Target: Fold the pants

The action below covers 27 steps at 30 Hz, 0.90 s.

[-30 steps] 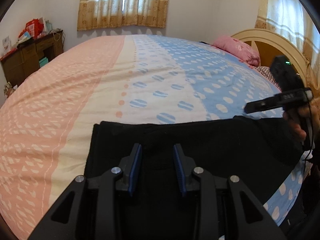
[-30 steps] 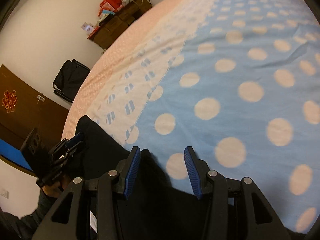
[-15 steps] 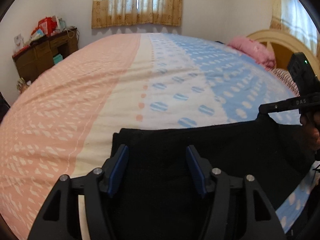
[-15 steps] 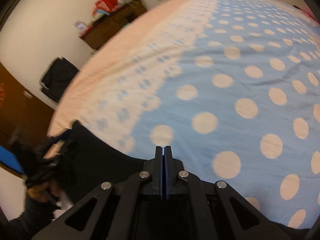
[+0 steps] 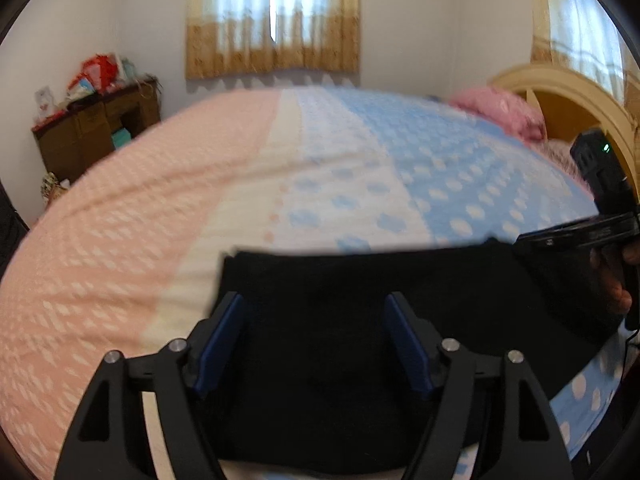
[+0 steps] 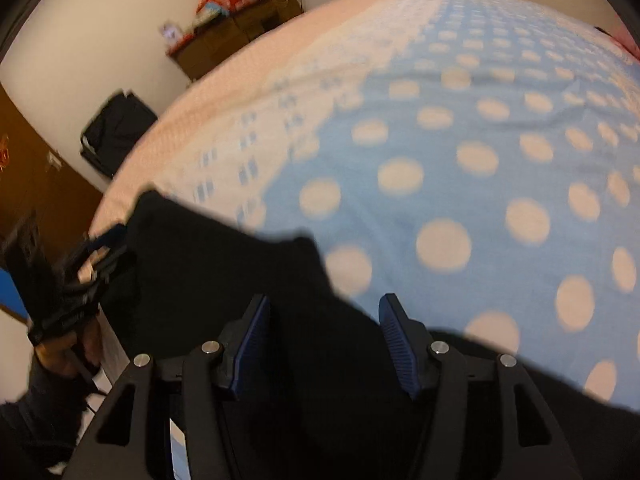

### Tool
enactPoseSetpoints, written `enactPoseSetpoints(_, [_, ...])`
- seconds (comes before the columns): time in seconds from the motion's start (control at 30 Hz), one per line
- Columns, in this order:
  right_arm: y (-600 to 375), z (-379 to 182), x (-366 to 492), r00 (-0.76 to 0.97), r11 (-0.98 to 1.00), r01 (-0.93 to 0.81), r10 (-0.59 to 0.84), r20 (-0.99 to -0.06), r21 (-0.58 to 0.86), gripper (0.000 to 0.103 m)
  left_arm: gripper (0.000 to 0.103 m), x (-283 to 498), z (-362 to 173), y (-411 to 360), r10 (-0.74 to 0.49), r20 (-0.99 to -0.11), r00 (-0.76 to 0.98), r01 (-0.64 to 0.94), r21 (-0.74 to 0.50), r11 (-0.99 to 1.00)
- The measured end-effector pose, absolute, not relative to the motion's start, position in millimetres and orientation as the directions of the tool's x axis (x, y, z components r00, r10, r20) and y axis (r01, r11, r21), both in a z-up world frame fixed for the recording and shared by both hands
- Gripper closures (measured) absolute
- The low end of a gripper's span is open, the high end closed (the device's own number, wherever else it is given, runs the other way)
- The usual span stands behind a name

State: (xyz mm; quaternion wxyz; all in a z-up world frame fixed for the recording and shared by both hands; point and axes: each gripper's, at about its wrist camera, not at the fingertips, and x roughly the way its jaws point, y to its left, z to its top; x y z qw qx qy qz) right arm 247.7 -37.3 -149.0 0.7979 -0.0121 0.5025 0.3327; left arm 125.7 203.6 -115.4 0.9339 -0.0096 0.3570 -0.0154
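Left wrist view: left gripper [image 5: 314,340] fingers, just opened wide, gripped nothing above black pants [image 5: 340,320]. Right gripper [image 6: 324,342] likewise had just parted, its fingers empty over the cloth. Pants lay as a flat dark rectangle at the near edge of the dotted bedspread [image 6: 440,160]; folding appeared well advanced. No legible writing.

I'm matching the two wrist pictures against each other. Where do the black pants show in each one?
Left wrist view: the black pants fill the lower middle, behind the left gripper, whose jaws stand open.
Right wrist view: they spread across the lower left, under the right gripper, jaws open too.
Shared landmark: the wooden cabinet against the wall, upper left in both.
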Motion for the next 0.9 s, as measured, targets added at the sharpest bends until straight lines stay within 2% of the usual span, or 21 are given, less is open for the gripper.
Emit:
enactPoseSetpoints(0.1, [-47.1,-140.6,238.6,0.326,0.797,-0.545,0.488,-0.81,0.261,0.045,0.03,127.0,-117.1,189.2,0.013,-0.676,0.737,0.029,0.05,0.998])
enactPoseSetpoints(0.23, [-88.2,-116.7,232.2,0.391,0.822,-0.479,0.513,-0.764,0.307,0.045,0.03,119.2,-94.9,170.6,-0.04,-0.64,0.768,0.083,0.038,0.996])
enactPoseSetpoints(0.4, [-179.4,-82.3,211.3,0.529,0.896,-0.358,0.426,-0.734,0.262,0.045,0.04,119.2,-82.5,119.2,-0.167,-0.636,0.753,0.255,0.049,0.966])
enactPoseSetpoints(0.5, [-268.1,-58.5,189.5,0.636,0.957,-0.196,0.291,-0.715,0.215,0.045,0.046,123.0,-85.2,79.2,-0.286,-0.65,0.703,0.394,0.021,0.919])
enactPoseSetpoints(0.63, [-366.8,-41.4,159.3,0.691,0.985,0.013,0.117,-0.714,0.174,0.045,0.062,123.7,-95.4,16.8,-0.389,-0.678,0.623,0.556,0.034,0.831])
enactPoseSetpoints(0.7, [-417.1,-39.5,140.2,0.691,0.983,0.146,-0.019,-0.722,0.113,0.045,0.063,121.2,-98.6,-13.1,-0.436,-0.685,0.583,0.627,0.038,0.778])
enactPoseSetpoints(0.77, [-452.5,-40.4,124.5,0.685,0.969,0.227,-0.086,-0.723,0.099,0.045,0.063,116.3,-100.6,-42.6,-0.493,-0.692,0.528,0.698,0.022,0.716])
enactPoseSetpoints(0.9, [-504.4,-50.0,99.9,0.666,0.938,0.324,-0.13,-0.735,0.127,0.045,0.063,109.6,-110.0,-85.5,-0.526,-0.717,0.458,0.771,0.027,0.636])
